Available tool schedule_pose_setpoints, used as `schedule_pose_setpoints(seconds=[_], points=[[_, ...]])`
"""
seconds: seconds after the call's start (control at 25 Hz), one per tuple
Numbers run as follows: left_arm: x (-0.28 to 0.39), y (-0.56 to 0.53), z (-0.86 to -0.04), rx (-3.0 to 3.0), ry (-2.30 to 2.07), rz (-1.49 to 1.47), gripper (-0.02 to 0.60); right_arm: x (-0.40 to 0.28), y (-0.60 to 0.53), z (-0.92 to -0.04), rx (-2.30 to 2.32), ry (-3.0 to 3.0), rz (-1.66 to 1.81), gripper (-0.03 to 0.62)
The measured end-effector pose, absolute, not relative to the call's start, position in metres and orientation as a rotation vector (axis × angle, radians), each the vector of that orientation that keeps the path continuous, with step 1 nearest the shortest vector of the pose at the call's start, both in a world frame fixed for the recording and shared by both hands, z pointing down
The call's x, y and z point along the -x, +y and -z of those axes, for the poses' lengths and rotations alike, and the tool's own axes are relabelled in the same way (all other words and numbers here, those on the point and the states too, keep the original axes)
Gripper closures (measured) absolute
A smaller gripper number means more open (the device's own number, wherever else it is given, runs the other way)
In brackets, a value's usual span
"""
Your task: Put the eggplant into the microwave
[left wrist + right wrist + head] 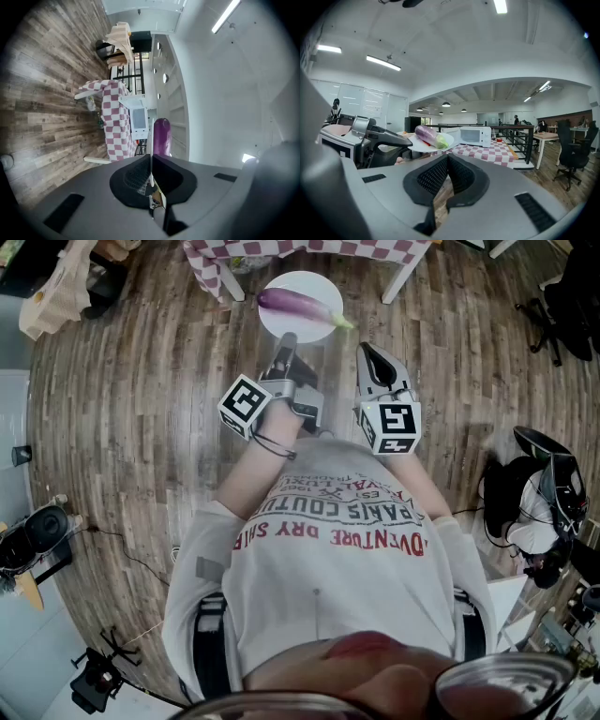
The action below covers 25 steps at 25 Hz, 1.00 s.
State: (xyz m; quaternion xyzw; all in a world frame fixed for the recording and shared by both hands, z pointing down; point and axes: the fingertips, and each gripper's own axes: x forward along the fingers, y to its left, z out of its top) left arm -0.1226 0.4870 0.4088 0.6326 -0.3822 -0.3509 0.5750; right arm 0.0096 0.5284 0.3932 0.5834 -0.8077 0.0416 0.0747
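A purple eggplant (295,306) with a green stem end lies on a white plate (277,326) held in the air above the wood floor. My left gripper (285,343) is shut on the plate's near rim. In the left gripper view the thin plate (151,140) stands edge-on between the pads, with the eggplant (162,136) just beyond. My right gripper (376,354) hovers beside it on the right, shut and empty. The right gripper view shows the eggplant (429,136) on the plate (447,139), and the white microwave (471,136) on the checkered table (497,152) behind, door closed.
The red-and-white checkered table (309,249) stands just ahead of the plate. A black railing (518,140), a wooden desk (555,138) and an office chair (568,154) are off to the right. Bags (534,493) lie on the floor at the right, camera gear (37,531) at the left.
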Motion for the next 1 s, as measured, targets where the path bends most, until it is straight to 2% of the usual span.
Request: schedule_pose_setpoints(seconds=[1.0], points=[[0.115, 0.461, -0.422, -1.441, -0.929, 0.795, 0.548, -0.013, 0.502, -0.412, -1.728, -2.465, -0.253, 0.568]])
